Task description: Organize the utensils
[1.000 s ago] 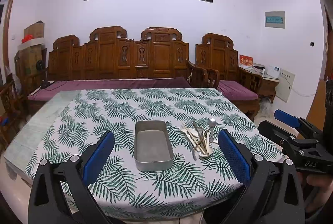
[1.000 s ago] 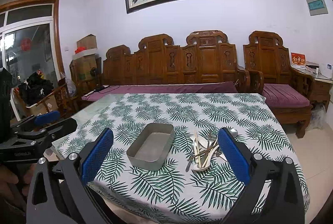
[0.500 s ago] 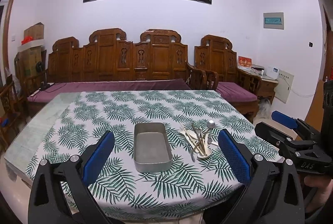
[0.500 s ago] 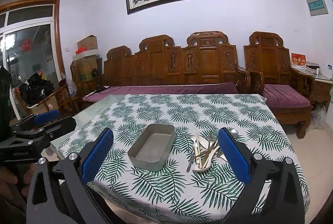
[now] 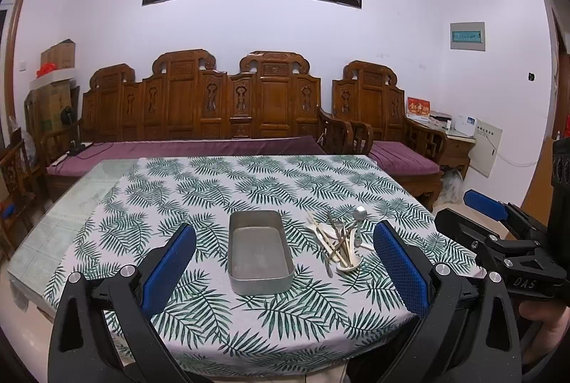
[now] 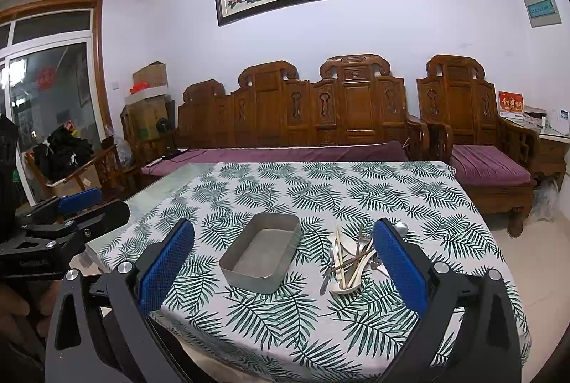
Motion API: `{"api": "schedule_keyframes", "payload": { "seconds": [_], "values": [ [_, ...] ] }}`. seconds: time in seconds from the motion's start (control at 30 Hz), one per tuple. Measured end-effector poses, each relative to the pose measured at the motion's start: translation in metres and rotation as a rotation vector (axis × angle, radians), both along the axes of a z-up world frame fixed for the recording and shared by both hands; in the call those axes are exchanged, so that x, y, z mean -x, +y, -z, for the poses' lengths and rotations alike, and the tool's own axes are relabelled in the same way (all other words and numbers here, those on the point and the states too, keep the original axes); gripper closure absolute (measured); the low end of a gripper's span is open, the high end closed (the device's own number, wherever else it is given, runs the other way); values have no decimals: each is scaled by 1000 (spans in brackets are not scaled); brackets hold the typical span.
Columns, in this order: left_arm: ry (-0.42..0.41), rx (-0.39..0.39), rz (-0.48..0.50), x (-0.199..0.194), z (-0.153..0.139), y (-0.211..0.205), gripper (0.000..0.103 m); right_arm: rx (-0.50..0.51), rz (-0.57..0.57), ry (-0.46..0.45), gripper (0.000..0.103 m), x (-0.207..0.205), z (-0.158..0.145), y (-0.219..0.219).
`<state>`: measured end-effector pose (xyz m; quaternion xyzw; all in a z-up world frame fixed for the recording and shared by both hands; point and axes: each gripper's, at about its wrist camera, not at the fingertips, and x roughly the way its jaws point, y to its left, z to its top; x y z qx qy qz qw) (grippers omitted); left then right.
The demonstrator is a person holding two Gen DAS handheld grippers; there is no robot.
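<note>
An empty grey metal tray lies on a table with a fern-print cloth. To its right lies a heap of utensils: a white spoon, a metal spoon, chopsticks, a fork. My left gripper is open and empty, held above the near table edge in front of the tray. My right gripper is open and empty, also near the front edge. Each gripper shows in the other's view, the right and the left.
A carved wooden bench with purple cushions stands behind the table, an armchair at the back right. The table's left strip is bare glass. Boxes and a side cabinet stand by the walls.
Both grippers have risen and pulled back slightly, so the table sits lower in the views. Tray and utensils have not moved.
</note>
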<state>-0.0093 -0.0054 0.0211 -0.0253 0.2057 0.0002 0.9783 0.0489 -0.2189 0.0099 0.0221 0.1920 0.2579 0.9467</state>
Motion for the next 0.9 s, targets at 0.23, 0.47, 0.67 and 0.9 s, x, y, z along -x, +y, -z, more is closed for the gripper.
{"api": "schedule_keyframes", "payload": {
  "seconds": [0.23, 0.47, 0.67, 0.9],
  "values": [
    [-1, 0, 0, 0, 0, 0, 7, -1, 0, -1, 3, 1, 0, 1],
    [-1, 1, 1, 1, 1, 0, 7, -4, -4, -2, 3, 7, -13, -1],
    [2, 2, 2, 1, 2, 0, 7, -5, -4, -1, 3, 6, -14, -3],
    [42, 5, 7, -7, 12, -1, 7, -2, 0, 15, 3, 1, -11, -7]
  ]
}}
